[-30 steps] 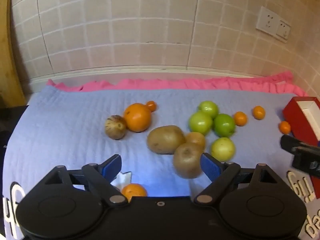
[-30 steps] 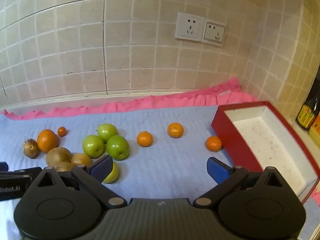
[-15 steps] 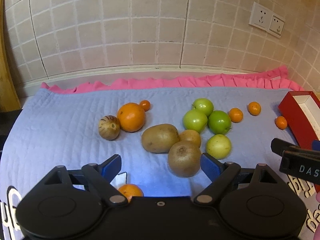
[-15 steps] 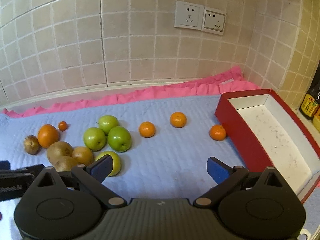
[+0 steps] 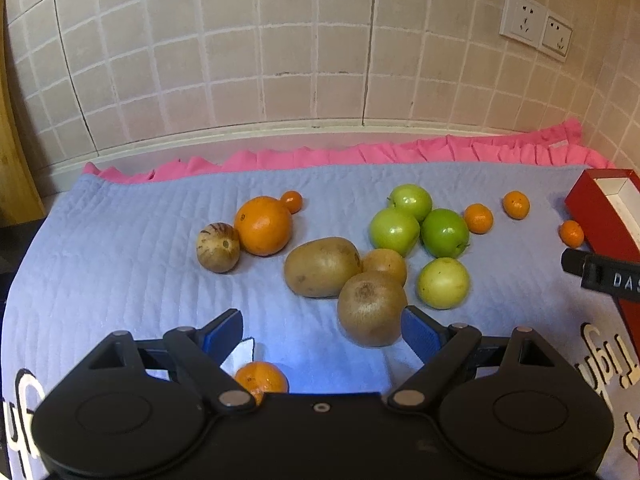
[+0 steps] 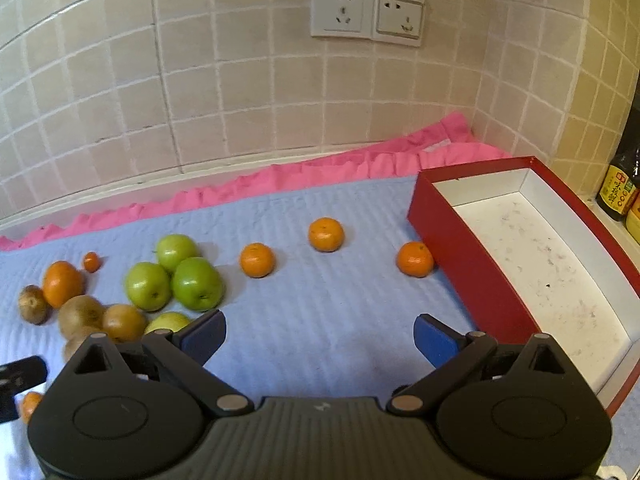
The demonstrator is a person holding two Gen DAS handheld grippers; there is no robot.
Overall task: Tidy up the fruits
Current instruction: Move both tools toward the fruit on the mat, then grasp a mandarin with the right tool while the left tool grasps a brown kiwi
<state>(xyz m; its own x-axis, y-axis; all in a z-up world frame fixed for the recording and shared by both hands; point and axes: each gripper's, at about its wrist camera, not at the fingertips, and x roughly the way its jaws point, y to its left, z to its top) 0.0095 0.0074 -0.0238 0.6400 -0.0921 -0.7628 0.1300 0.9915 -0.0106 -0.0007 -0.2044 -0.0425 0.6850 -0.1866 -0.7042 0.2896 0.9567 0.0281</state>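
Your left claw [image 5: 322, 332] and right claw [image 6: 318, 336] are spread, empty; red box [image 6: 476, 276] holds nothing; all fruits wait left of it.

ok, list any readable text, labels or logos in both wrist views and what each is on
"DAS", cut off at the frame edge: white letters on the right gripper's black body, seen in the left wrist view.
Large black script printed on the blue mat: partial, not readable.
Yellow label on the dark bottle: characters too small to read.
Wall sockets: no text visible.
Red box: no print visible.
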